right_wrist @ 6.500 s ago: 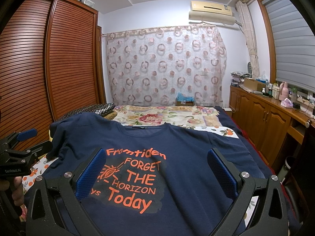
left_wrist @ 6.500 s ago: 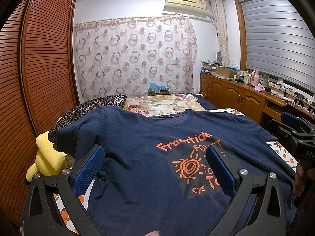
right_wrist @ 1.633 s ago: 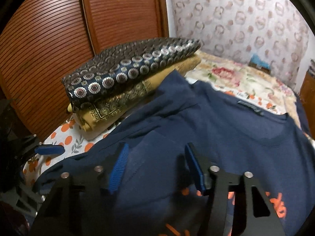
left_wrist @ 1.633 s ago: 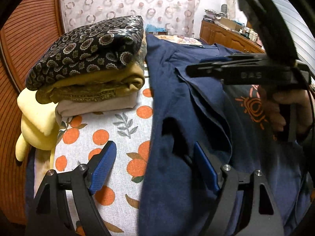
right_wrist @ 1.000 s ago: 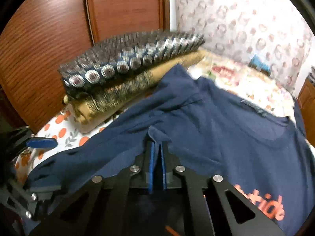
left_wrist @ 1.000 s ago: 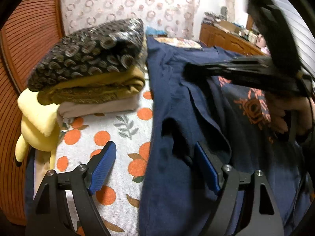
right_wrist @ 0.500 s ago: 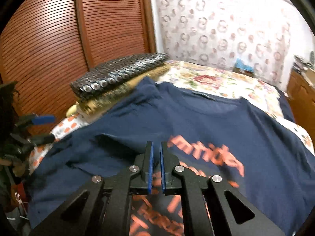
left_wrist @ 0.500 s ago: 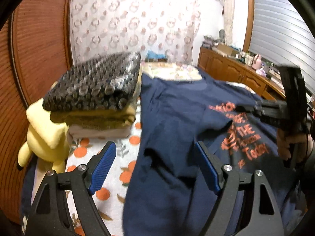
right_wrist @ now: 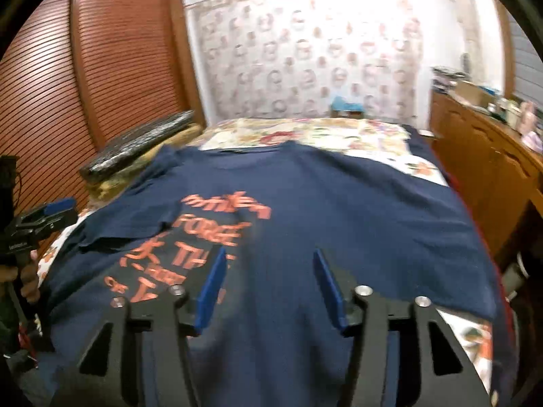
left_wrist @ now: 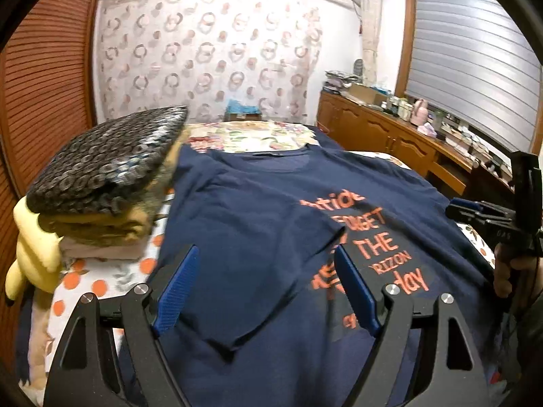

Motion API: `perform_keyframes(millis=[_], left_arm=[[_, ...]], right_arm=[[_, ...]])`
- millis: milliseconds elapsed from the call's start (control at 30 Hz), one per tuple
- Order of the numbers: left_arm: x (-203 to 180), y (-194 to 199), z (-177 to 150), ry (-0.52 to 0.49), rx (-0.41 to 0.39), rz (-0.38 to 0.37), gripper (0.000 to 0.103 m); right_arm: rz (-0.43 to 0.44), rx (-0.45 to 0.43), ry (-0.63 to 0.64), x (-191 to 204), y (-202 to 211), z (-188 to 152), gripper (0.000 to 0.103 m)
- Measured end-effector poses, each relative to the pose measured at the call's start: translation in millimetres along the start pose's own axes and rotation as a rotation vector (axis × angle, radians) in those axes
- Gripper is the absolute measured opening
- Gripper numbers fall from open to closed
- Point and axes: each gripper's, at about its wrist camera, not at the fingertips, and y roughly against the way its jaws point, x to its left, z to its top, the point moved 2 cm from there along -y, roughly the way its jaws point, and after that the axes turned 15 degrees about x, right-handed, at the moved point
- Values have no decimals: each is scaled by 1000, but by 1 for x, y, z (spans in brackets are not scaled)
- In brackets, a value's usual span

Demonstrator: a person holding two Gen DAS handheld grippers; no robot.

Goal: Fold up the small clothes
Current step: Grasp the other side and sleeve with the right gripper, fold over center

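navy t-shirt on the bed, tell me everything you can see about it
The navy t-shirt looks like soft cotton, with orange lettering and a sun design on the chest. It lies face up on the bed, collar away from the camera. Its left sleeve is folded in over the print, hiding part of it. Neither gripper holds it.

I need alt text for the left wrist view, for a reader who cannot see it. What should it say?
A navy T-shirt with orange lettering lies on a bed, its left sleeve folded in over the print. The open left gripper hovers above it, empty. Folded cloths are stacked at left, and the right gripper is at the right edge.
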Motion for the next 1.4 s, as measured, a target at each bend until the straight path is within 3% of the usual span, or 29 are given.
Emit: perform_keyframes(millis=[333,500,700,800,900,967,1033,1133,1233,1400], left_arm=[[-36,-22,20,-68,-31,-6,82],[-46,-35,27,-90,-5,-25,82],[-53,-46,32,-103,55,-81,82],[-54,-46,31,-104,62,-102,82],[-54,-45,29,-111,77,-107,82],[-54,-44,28,-115,79,-108,82],[-54,-42,27,-115,78,-102,82],[-54,-39,26,-121,76,-102,82],[-59,-37,24,-134,78,-102,82],[-68,-35,17,-162,77,-98,82]], right_arm=[[-146,64,-127,-43,-4,-6,63],[-208,98,-150,-48,-14,6,63],[-173,143,-217,-64,-12,22,63],[-198,176,-217,-66,-16,33,63],[-150,207,-245,-75,-18,37,62],[-136,216,-248,-75,-24,45,56],[-138,221,-238,-71,-29,52,36],[-178,215,-205,-65,-35,61,16],[-191,186,-171,-54,-35,69,7],[-154,87,-135,-30,-22,72,6]])
